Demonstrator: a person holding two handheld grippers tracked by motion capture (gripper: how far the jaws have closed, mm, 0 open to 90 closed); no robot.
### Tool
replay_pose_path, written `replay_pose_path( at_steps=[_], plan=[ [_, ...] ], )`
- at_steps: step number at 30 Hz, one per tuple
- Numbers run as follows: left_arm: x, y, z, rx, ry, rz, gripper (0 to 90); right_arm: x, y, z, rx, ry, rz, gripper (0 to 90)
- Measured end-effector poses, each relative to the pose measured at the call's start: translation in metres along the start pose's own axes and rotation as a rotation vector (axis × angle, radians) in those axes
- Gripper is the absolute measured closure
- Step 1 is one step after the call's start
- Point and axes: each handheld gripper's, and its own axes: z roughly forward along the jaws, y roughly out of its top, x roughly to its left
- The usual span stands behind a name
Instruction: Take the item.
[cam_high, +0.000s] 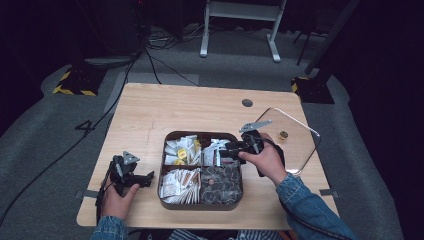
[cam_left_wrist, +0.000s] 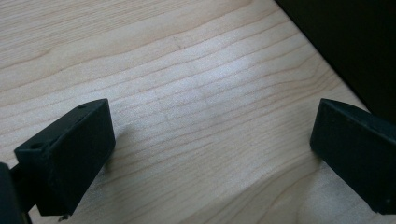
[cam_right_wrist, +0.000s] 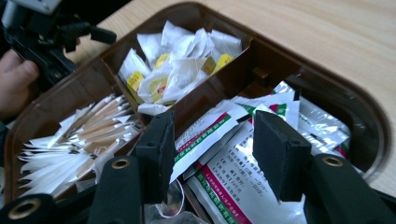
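So the setup is a light wooden table (cam_high: 200, 107) sitting on grey carpet, in a pretty dark room. There's a white desk frame (cam_high: 242, 20) at the back, black cables (cam_high: 150, 55) snaking over the floor, and yellow-black hazard tape (cam_high: 75, 82) on the left.

In the middle of the table there's a brown tray (cam_high: 201, 204) split into four compartments. The far-left one has white sachets with yellow spots (cam_right_wrist: 177, 65), the near-left has paper-wrapped sticks (cam_right_wrist: 74, 140), the far-right has white packets with green and red print (cam_right_wrist: 233, 154), and the near-right holds dark stuff I can't make out. A clear lid (cam_high: 295, 137) lies flat on the table just right of the tray.

The left gripper (cam_high: 142, 178) rests low on the table just left of the tray, the hand (cam_high: 119, 197) wrapped around it, pointing toward the tray. Its jaws are spread wide with bare wood between them.

The right gripper (cam_high: 227, 148) reaches in from the right, with the denim-sleeved hand (cam_high: 265, 160) over the tray's right edge. Its jaws hang partly open right above the printed packets, with one packet showing in the gap. The pads aren't pressing on anything.
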Motion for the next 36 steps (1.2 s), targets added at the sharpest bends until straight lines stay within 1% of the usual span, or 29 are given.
replay_pose_path(
  at_steps=[2, 4, 6, 9, 11, 13, 15, 17, 20, 23, 26, 29, 30, 33, 36],
  plan=[
    [0.000, 0.000, 0.000, 0.001, 0.002, -0.003, 0.2, 0.001, 0.000, 0.005, 0.016, 0.002, -0.002, 49.5],
    [-0.001, -0.001, -0.001, 0.001, 0.015, -0.014, 0.1, 0.003, 0.000, 0.010, 0.035, 0.003, -0.002, 49.6],
    [-0.002, -0.001, -0.001, 0.002, 0.017, -0.020, 0.2, 0.004, 0.000, 0.015, 0.055, 0.005, -0.002, 51.3],
    [-0.002, -0.001, -0.001, 0.001, 0.020, -0.023, 0.2, 0.006, 0.000, 0.020, 0.069, 0.002, -0.009, 52.5],
    [-0.002, -0.001, -0.001, 0.001, 0.020, -0.024, 0.2, 0.008, 0.001, 0.022, 0.070, -0.002, -0.020, 55.7],
    [-0.002, -0.001, -0.001, 0.001, 0.021, -0.024, 0.2, 0.011, 0.003, 0.023, 0.070, 0.007, -0.026, 58.4],
    [-0.002, -0.001, -0.001, 0.001, 0.020, -0.024, 0.2, 0.014, 0.004, 0.025, 0.079, 0.004, -0.042, 61.0],
    [-0.002, -0.001, -0.001, 0.001, 0.020, -0.024, 0.2, 0.016, 0.006, 0.028, 0.087, 0.004, -0.053, 61.5],
    [-0.002, -0.001, -0.001, 0.001, 0.020, -0.024, 0.2, 0.017, 0.008, 0.034, 0.094, 0.007, -0.056, 62.7],
    [-0.002, -0.001, -0.001, 0.001, 0.019, -0.024, 0.2, 0.018, 0.010, 0.042, 0.116, 0.010, -0.059, 63.8],
    [-0.002, -0.001, -0.001, 0.001, 0.020, -0.024, 0.2, 0.020, 0.010, 0.048, 0.139, 0.009, -0.052, 63.8],
    [-0.002, -0.001, -0.001, 0.001, 0.019, -0.024, 0.2, 0.019, 0.011, 0.052, 0.146, 0.010, -0.047, 64.9],
    [-0.002, -0.001, -0.001, 0.001, 0.019, -0.024, 0.2, 0.019, 0.012, 0.052, 0.152, 0.009, -0.044, 65.9],
    [-0.002, -0.001, -0.001, 0.001, 0.019, -0.024, 0.2, 0.017, 0.012, 0.054, 0.172, 0.001, -0.048, 73.4],
    [-0.002, -0.001, -0.001, 0.001, 0.019, -0.024, 0.2, 0.016, 0.010, 0.055, 0.173, 0.002, -0.043, 82.0]
  ],
)
